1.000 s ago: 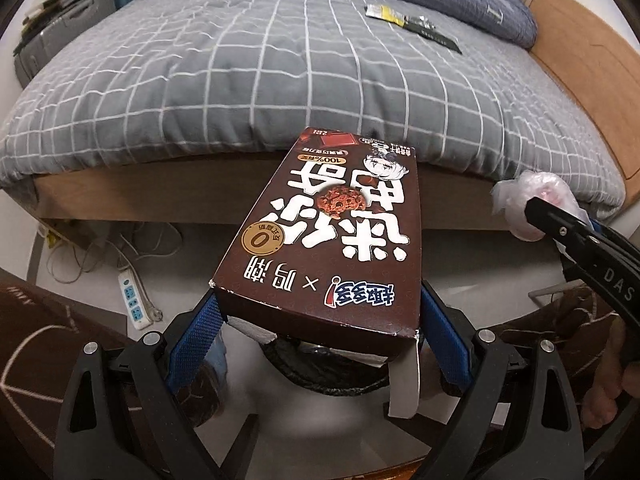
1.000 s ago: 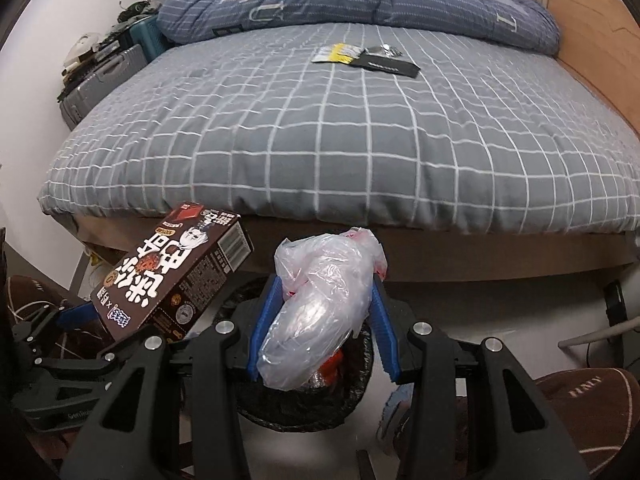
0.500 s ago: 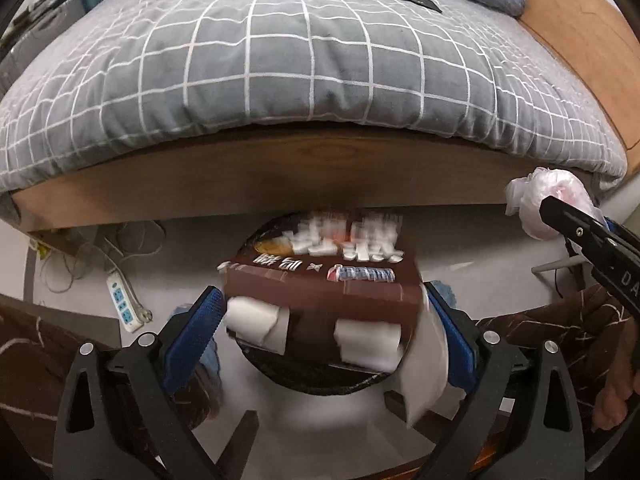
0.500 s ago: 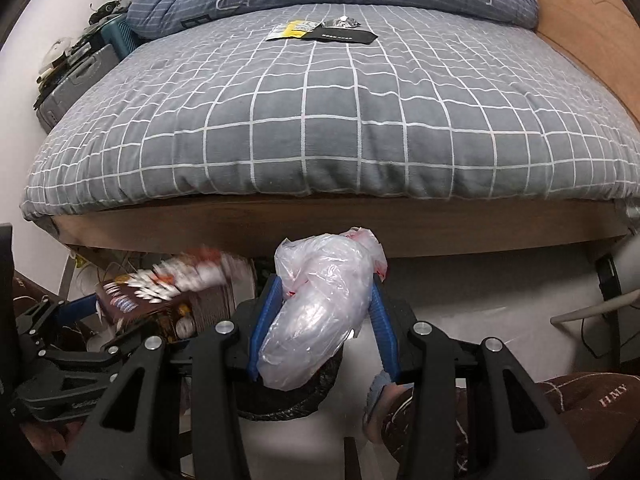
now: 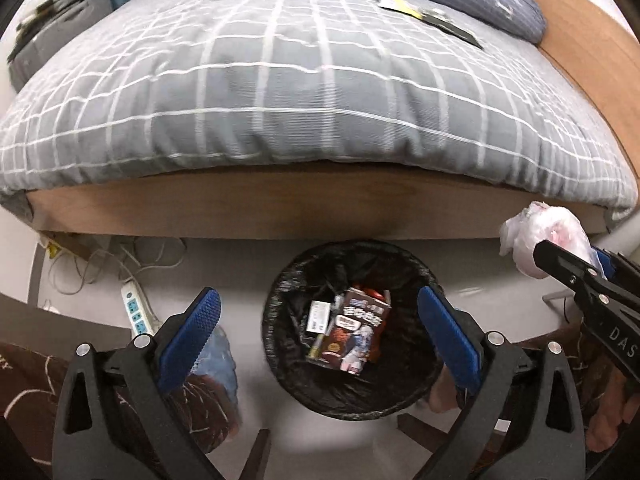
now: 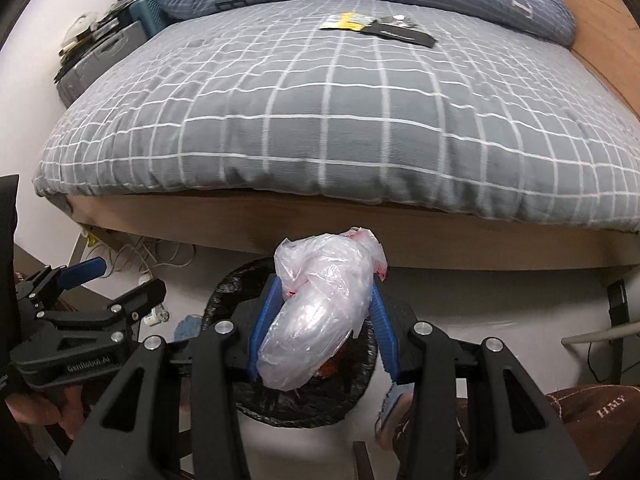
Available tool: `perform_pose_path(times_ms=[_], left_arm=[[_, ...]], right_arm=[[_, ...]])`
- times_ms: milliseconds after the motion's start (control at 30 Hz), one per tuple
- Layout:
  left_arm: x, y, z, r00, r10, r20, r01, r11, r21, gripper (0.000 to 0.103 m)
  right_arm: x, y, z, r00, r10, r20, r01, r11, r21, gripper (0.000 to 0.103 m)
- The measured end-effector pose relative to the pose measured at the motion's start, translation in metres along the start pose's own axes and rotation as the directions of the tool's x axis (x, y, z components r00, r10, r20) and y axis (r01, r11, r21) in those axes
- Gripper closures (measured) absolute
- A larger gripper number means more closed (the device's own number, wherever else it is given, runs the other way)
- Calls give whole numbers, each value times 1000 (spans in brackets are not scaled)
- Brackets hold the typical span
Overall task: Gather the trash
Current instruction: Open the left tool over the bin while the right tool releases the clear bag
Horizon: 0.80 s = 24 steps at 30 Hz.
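"DAS" shows on the right tongs (image 6: 323,325), "HELY" on a brown slipper (image 6: 600,412). The brown snack box (image 5: 352,334), clamped a second ago, now lies in the black-lined trash bin (image 5: 280,312), print too small to read. Left tongs (image 5: 320,332) gape empty above it. Right tongs squeeze a crumpled clear plastic bag (image 6: 324,312) over the bin, beside the bed (image 6: 320,120).

You have one bin (image 5: 280,312) holding one brown box (image 5: 352,336), one plastic bag (image 6: 320,312), two wrappers (image 6: 380,26) beyond it on one bed (image 6: 340,120).
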<state>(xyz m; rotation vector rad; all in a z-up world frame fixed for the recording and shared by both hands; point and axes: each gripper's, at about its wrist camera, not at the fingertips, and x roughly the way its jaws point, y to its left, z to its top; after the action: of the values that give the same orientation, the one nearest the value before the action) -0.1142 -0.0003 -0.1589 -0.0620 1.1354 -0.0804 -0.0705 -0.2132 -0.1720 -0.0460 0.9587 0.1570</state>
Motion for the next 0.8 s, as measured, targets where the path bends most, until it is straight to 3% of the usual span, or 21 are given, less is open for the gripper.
perform_pose_path(times_ms=[333,567,800], left_arm=[[-6,42,-1,1000,23,14,-22,998,-65,6],[-11,45,2,999,26,39,-23,997,-74,6],[-34,37,12,995,14,95,-9,998,-59,6]], right_arm=[[17,40,7,999,35,-28,-37,997,-65,56],[13,42,10,1000,22,11,-21,997,-71,31],[-9,28,19,994,-4,107,9,999,-45,20]])
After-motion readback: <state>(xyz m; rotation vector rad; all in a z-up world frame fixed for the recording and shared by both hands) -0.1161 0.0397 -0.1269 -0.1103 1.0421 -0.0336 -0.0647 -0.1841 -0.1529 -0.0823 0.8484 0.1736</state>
